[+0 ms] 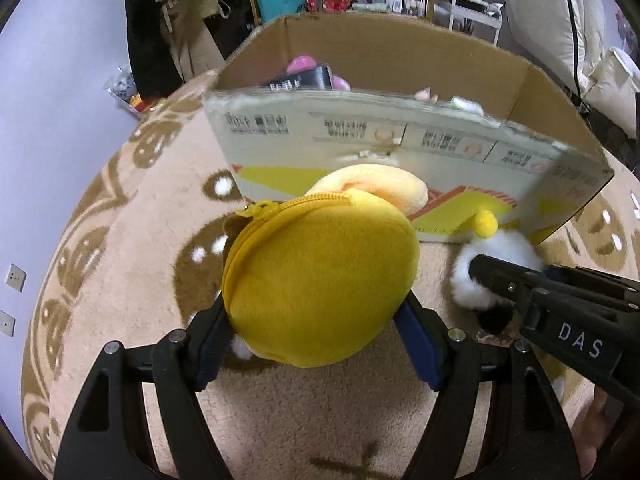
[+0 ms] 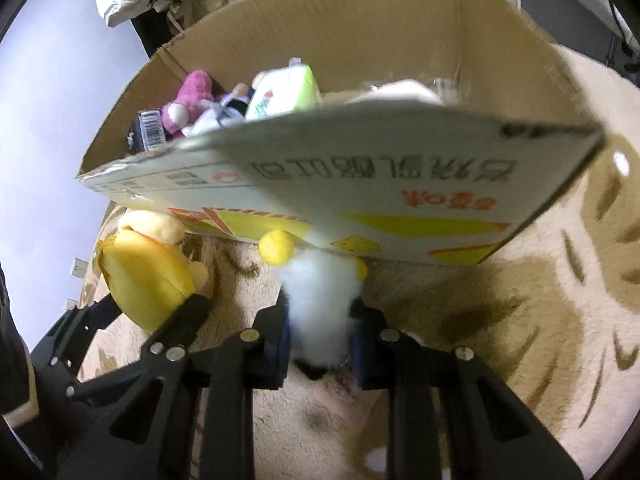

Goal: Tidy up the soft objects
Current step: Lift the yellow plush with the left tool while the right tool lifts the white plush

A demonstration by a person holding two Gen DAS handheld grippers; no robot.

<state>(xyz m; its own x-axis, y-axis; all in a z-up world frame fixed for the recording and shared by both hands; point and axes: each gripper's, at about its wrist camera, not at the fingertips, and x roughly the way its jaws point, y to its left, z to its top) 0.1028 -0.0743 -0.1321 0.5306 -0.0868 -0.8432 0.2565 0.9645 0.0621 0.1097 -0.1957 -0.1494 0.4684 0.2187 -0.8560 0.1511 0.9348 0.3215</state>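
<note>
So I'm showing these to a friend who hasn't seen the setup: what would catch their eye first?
Probably the bright yellow zippered plush, squeezed in the left tool in the foreground. Next, the big open cardboard box on the patterned rug just behind, with a pink plush inside at its left end. Beside the yellow one, the right tool grips a fluffy white toy.

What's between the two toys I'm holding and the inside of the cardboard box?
The box's near wall. The yellow zip plush in the left gripper and the white fluffy toy in the right gripper both sit low on the carpet, outside the cardboard box and below its rim.
</note>
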